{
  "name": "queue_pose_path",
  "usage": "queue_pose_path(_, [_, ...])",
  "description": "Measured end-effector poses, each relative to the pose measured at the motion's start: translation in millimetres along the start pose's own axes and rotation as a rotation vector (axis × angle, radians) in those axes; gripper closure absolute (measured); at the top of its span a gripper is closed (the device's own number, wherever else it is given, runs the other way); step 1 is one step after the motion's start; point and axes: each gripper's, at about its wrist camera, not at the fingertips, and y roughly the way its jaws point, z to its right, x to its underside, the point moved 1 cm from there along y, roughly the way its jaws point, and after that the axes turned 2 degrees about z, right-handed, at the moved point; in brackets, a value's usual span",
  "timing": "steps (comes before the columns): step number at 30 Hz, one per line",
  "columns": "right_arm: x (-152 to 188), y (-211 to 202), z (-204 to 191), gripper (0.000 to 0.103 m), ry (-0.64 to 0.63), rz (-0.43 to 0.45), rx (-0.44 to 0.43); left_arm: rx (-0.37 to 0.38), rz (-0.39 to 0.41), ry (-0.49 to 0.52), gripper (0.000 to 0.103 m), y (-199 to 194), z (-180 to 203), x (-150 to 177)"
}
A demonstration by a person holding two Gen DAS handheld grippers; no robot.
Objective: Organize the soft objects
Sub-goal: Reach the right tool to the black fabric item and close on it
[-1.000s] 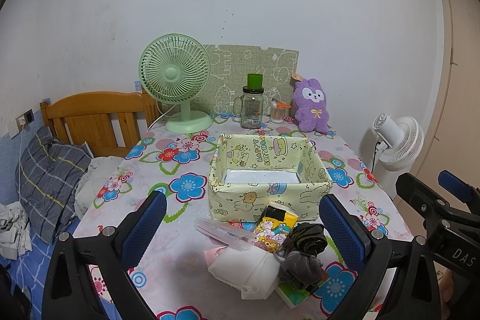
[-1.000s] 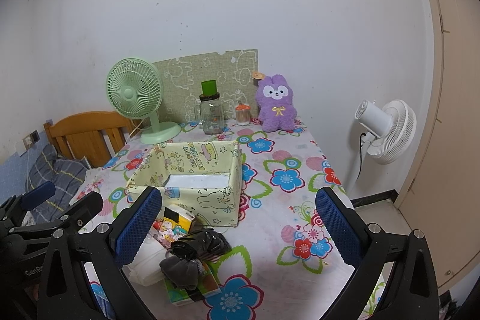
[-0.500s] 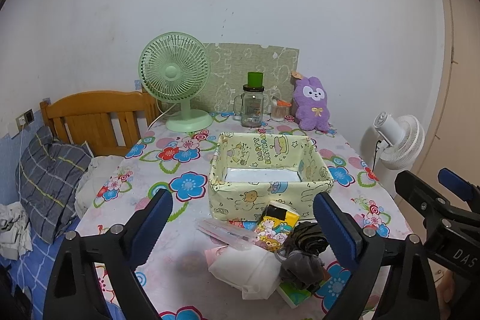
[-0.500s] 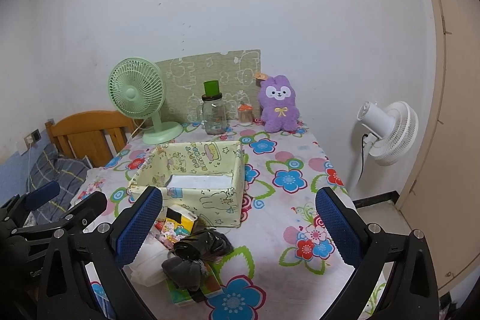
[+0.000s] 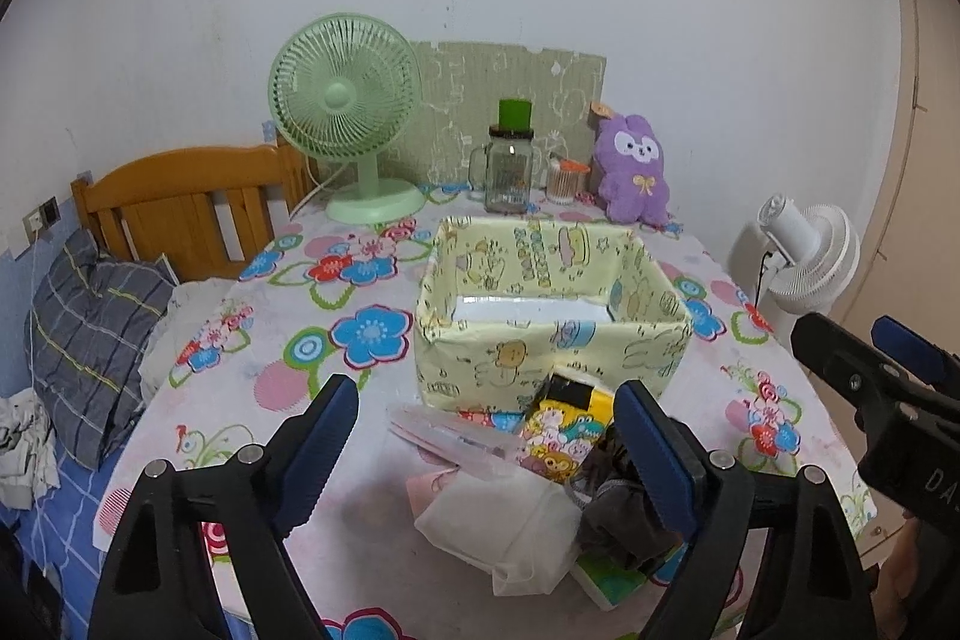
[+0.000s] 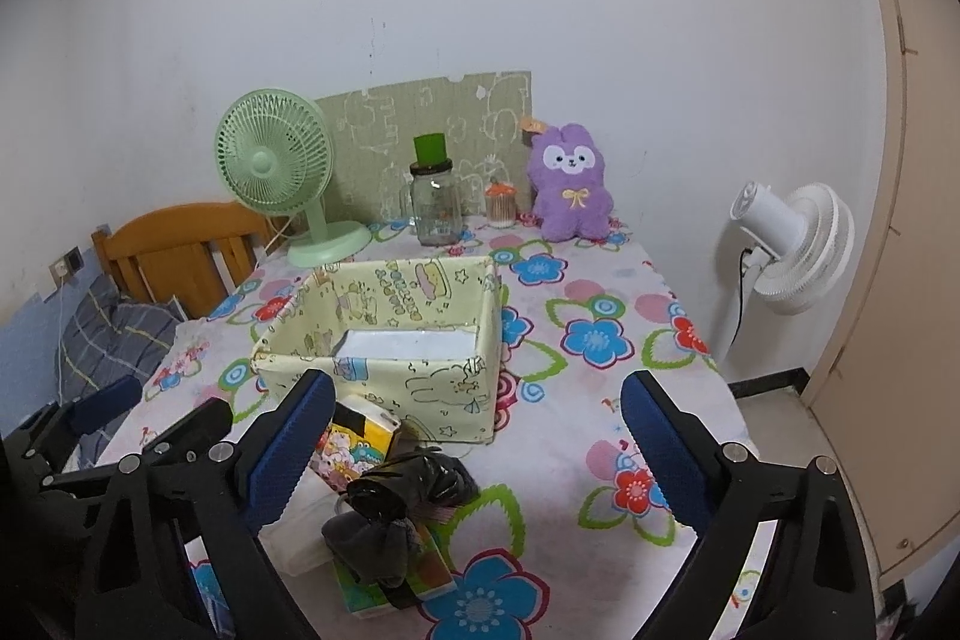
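My left gripper (image 5: 480, 451), fingers wide but closing on nothing, hangs nearest the crumpled white soft pack (image 5: 498, 520), just below-ahead; my right gripper (image 6: 480, 451) is also closing, empty.

Soft even light, fisheye-warped dark corners

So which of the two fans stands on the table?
The green fan, standing at the table's back left; the white fan stands beyond its right edge.

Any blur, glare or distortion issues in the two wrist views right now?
Left wrist: sharp, soft even light, black vignette in the corners, fisheye bends the door edge. Right wrist: same even light and vignette, no glare on the glass jar, faint shadows under the fabric bin.
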Motion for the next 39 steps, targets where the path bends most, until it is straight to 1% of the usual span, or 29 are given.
queue_pose_path(5, [6.9,14.8,-3.4,0.008,-0.005,-0.032,-0.018,0.020,-0.031,0.008,0.017,12.7,2.0,7.2])
queue_pose_path(13, [18.1,37.0,-10.4,0.009,-0.007,-0.086,-0.039,0.032,-0.071,0.038,0.017,31.0,10.5,17.0])
queue_pose_path(29, [39.2,78.9,-23.1,0.012,-0.005,-0.211,-0.088,0.035,-0.166,0.031,0.020,64.1,5.9,33.3])
queue_pose_path(37, [51.2,99.8,-28.8,0.017,-0.002,-0.276,-0.109,0.034,-0.203,0.024,0.020,77.2,1.8,41.1])
queue_pose_path(39, [53.2,105.0,-30.1,0.020,-0.001,-0.291,-0.116,0.028,-0.213,0.021,0.020,79.9,0.1,42.2])
